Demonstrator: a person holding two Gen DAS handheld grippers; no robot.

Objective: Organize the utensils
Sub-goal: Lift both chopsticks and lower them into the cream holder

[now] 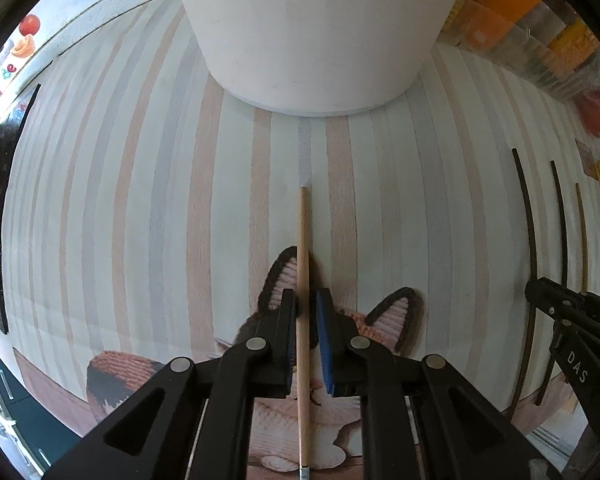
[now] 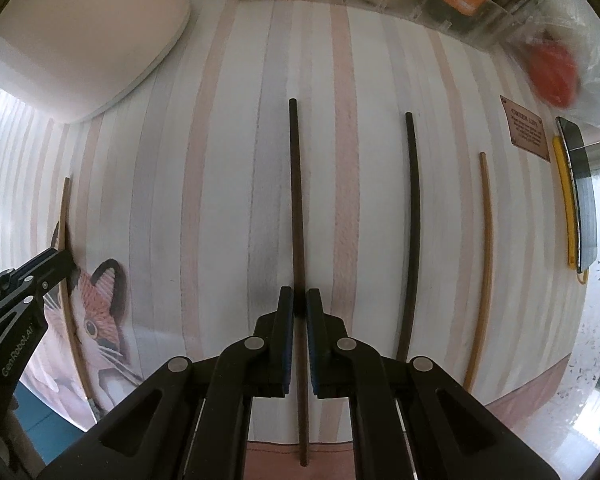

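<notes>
- The left tool (image 1: 306,306) has its two fingers on each side of a light wooden chopstick (image 1: 303,264), very close to it; I cannot tell if they press it.
- This chopstick lies on the striped mat (image 1: 140,200) on the worktop, over a cat picture (image 1: 380,320), near a white container (image 1: 316,32).
- The right tool (image 2: 299,302) is nearly pressed together around a dark chopstick (image 2: 296,200).
- To its right lie another dark chopstick (image 2: 413,220) and a light one (image 2: 483,248), well apart.

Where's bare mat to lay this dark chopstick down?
Widest bare stripes: between the white container, the light chopstick at the left gripper, and the dark chopstick in the right gripper. Rightward is crowded: another dark chopstick, another light chopstick.
</notes>
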